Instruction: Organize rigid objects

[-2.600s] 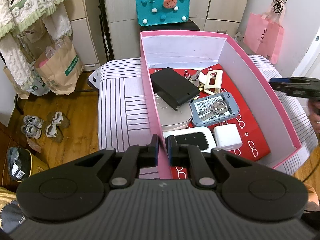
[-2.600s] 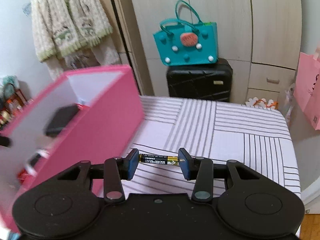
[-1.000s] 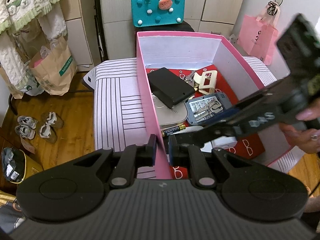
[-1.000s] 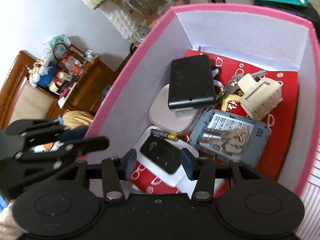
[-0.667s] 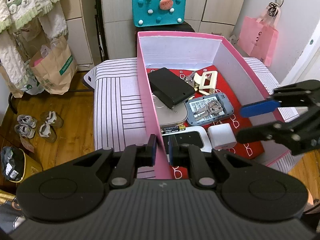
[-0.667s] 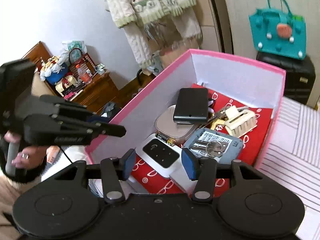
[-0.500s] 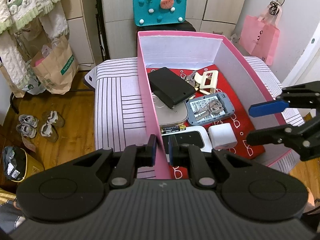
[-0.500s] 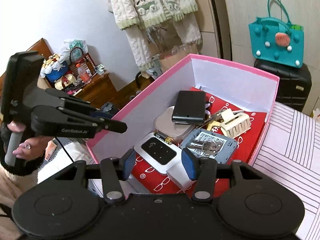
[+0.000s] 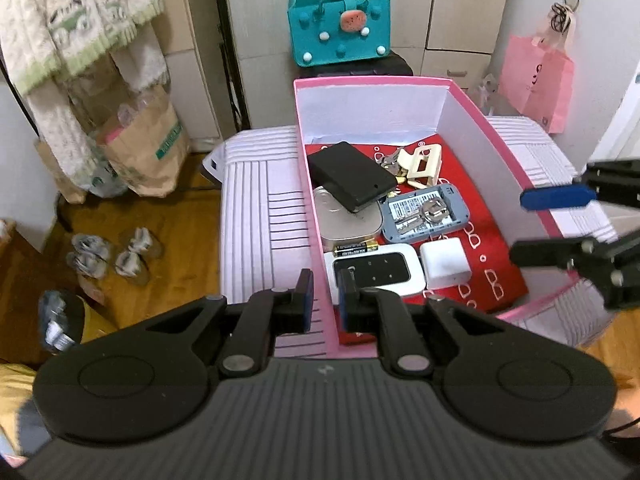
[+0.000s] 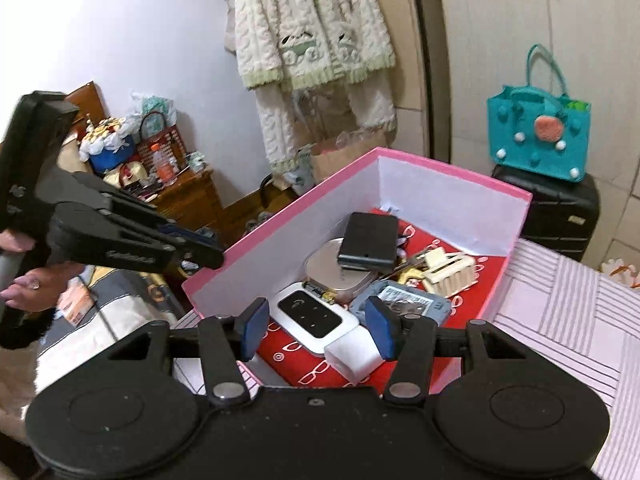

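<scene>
A pink box (image 9: 496, 160) with a red lining stands on the striped cushion (image 9: 256, 208). In it lie a black case (image 9: 350, 178), a silver tin (image 9: 348, 224), a battery (image 9: 356, 248), a white router (image 9: 374, 270), a white cube (image 9: 444, 262), a grey device with keys (image 9: 424, 214) and a cream clip (image 9: 422, 162). My left gripper (image 9: 325, 300) is shut on the box's left wall. My right gripper (image 10: 316, 328) is open and empty above the box's near corner; it also shows in the left wrist view (image 9: 560, 224). The battery also shows in the right wrist view (image 10: 320, 290).
A teal bag (image 9: 340, 30) sits on a black suitcase (image 10: 560, 208) behind the box. A pink bag (image 9: 536, 80) hangs at the right. Paper bags (image 9: 144, 144) and shoes (image 9: 112, 252) are on the wooden floor at the left.
My right gripper brought the battery into the box, let it go beside the tin, and has drawn back up and to the right, open. My left gripper has kept its hold on the wall.
</scene>
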A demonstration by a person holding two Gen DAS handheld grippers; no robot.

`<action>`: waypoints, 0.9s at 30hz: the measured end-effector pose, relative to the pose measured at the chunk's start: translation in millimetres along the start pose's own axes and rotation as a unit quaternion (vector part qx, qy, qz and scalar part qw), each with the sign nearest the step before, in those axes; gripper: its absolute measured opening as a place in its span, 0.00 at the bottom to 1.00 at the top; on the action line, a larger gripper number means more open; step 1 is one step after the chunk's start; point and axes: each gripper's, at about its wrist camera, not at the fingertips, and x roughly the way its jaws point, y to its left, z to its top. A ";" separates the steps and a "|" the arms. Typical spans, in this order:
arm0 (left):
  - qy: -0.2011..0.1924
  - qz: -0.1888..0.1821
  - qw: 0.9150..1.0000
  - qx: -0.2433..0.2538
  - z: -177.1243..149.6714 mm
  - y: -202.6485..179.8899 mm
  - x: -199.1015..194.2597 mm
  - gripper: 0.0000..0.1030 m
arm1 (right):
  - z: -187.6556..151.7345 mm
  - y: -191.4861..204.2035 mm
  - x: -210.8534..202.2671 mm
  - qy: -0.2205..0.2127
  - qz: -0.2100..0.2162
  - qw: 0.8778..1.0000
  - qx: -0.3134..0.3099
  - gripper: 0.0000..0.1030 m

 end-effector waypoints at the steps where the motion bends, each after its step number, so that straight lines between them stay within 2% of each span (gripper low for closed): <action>1: -0.004 0.010 1.000 0.002 -1.6 -3.5 -4.6 0.17 | -1.6 1.7 -3.5 -0.006 -0.006 1.000 -0.003 0.58; 5: -0.012 0.020 1.000 0.006 -11.5 -18.4 -22.4 0.20 | -10.1 7.9 -21.1 -0.029 -0.022 0.999 -0.014 0.59; 10: -0.021 0.013 1.000 0.008 -24.1 -40.5 -41.6 0.25 | -21.4 6.2 -46.2 -0.049 -0.025 0.999 -0.002 0.61; 16: -0.042 0.013 0.999 0.013 -33.8 -65.4 -65.8 0.31 | -38.6 5.8 -81.0 -0.076 -0.048 0.996 -0.002 0.70; 17: -0.045 0.014 0.999 0.013 -35.2 -69.0 -68.7 0.34 | -41.7 4.4 -86.2 -0.081 -0.054 0.995 0.002 0.74; 19: -0.049 0.011 0.999 0.009 -37.9 -75.5 -72.4 0.38 | -47.3 0.6 -95.1 -0.088 -0.066 0.994 0.015 0.89; 20: -0.051 0.007 0.999 0.009 -39.5 -79.0 -73.5 0.40 | -49.8 -1.8 -98.7 -0.090 -0.069 0.993 0.017 1.00; 23: -0.054 0.001 0.999 0.007 -44.1 -87.7 -73.8 0.40 | -54.9 -6.2 -101.4 -0.059 -0.078 0.995 0.013 1.00; 27: -0.056 -0.015 0.998 -0.006 -51.2 -95.2 -69.0 0.48 | -60.1 -7.3 -98.3 -0.006 -0.133 0.991 0.025 1.00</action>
